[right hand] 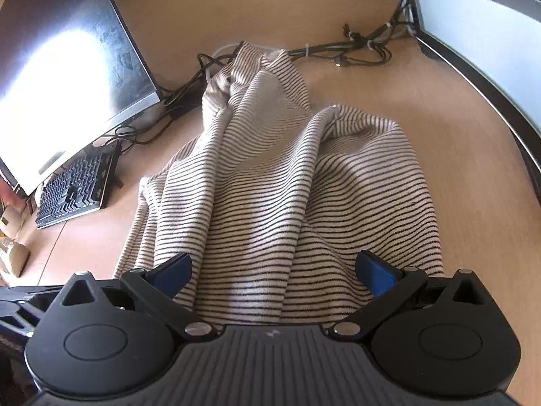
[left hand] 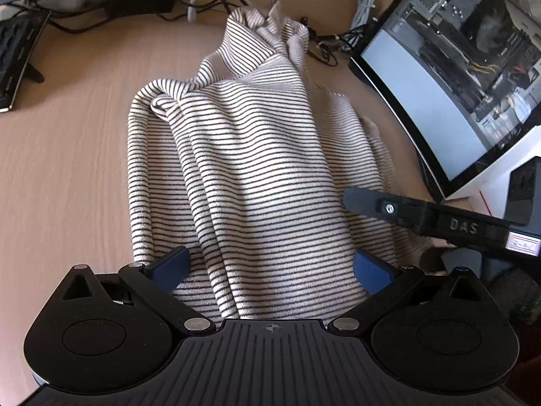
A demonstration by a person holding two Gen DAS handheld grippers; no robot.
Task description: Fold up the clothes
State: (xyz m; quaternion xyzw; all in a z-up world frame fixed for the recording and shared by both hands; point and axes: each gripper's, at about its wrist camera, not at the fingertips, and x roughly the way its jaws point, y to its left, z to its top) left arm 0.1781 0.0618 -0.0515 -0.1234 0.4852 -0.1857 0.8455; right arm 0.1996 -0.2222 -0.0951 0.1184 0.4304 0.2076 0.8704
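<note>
I see the striped shirt (left hand: 257, 155) lying rumpled on the wooden desk (left hand: 67, 155), its near hem running under both tools. My left gripper (left hand: 270, 269) has its blue pads (left hand: 172, 267) spread wide apart over the near hem, holding nothing. My right gripper (right hand: 274, 270) is likewise spread wide over the cloth, its pads (right hand: 375, 270) at either side of a fold. A monitor (left hand: 449, 77) stands right, a keyboard (right hand: 72, 186) left, cables (right hand: 351, 50) at the far edge.
</note>
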